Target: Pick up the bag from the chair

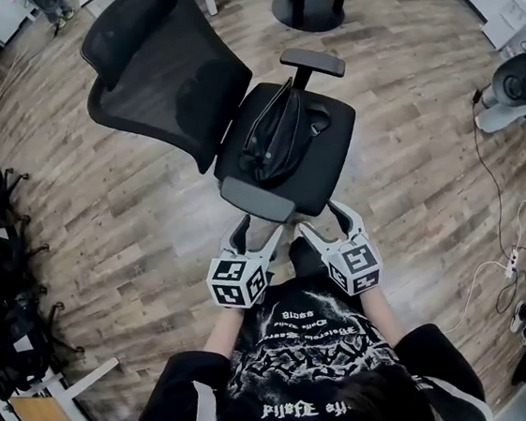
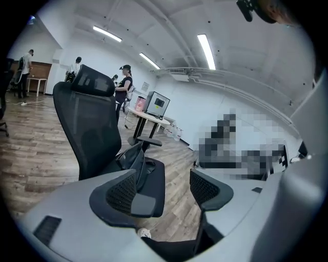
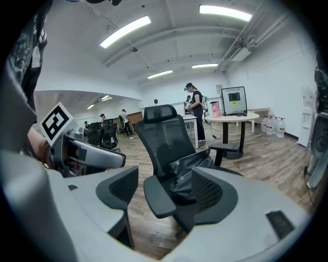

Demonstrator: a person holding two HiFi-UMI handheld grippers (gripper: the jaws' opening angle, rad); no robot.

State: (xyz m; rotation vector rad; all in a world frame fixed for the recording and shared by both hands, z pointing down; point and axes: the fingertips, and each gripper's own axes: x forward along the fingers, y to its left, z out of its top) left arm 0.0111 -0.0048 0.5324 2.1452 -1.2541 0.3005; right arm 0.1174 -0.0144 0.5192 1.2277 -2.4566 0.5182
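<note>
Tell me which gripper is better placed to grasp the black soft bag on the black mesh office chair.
Right, probably. The black soft bag shows between the jaws of the open right gripper; from the open left gripper it sits off to one side.

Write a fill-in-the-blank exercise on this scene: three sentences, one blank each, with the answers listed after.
1. The bag lies on the ____ of the chair.
2. The left claw and the right claw are both ____, with nothing between their jaws.
3. The bag is ____ in colour.

Missing words: seat; open; black
</note>
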